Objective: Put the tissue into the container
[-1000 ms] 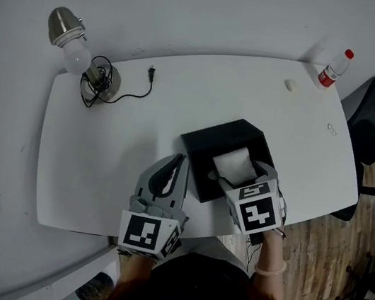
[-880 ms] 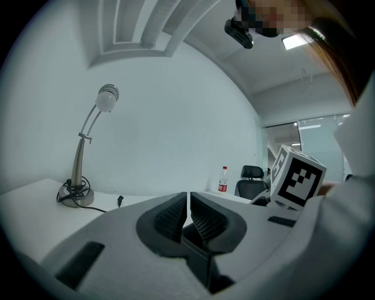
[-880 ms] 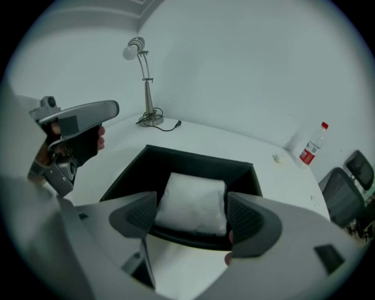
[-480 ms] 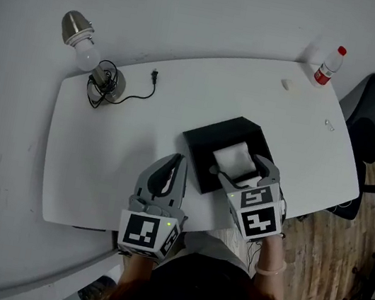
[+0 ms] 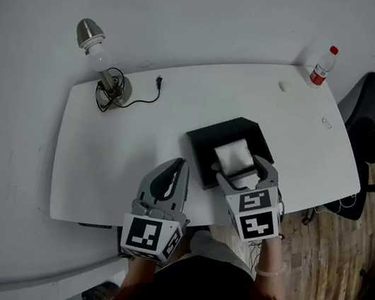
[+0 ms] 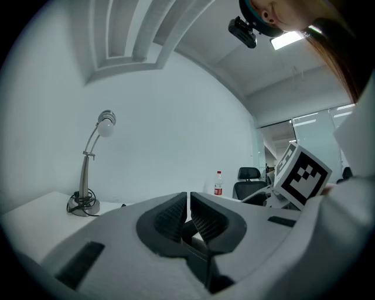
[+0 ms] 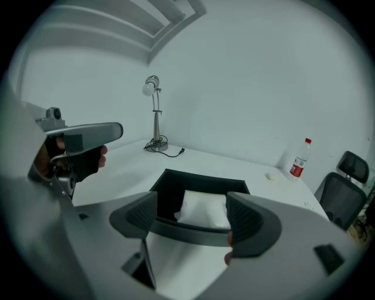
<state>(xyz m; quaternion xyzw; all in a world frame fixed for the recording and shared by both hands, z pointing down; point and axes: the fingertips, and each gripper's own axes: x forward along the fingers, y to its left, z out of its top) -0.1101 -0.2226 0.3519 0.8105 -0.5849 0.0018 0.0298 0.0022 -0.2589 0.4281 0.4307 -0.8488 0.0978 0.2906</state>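
left tool [image 5: 180, 163] grey | right tool [image 5: 245, 174] grey | black-white marker cubes [image 5: 149, 236] | black top [image 5: 205, 292]

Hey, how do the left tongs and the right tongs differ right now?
The left tongs have their jaws together; the right tongs have theirs wide apart. The left tongs sit over bare table; the right tongs sit at the near edge of the black container, facing the white tissue lying inside it. Both hold nothing.

No legible text anywhere. The bottle [image 5: 322, 64] has a red label, print too small to read. Gripper cubes carry only black-and-white square markers.
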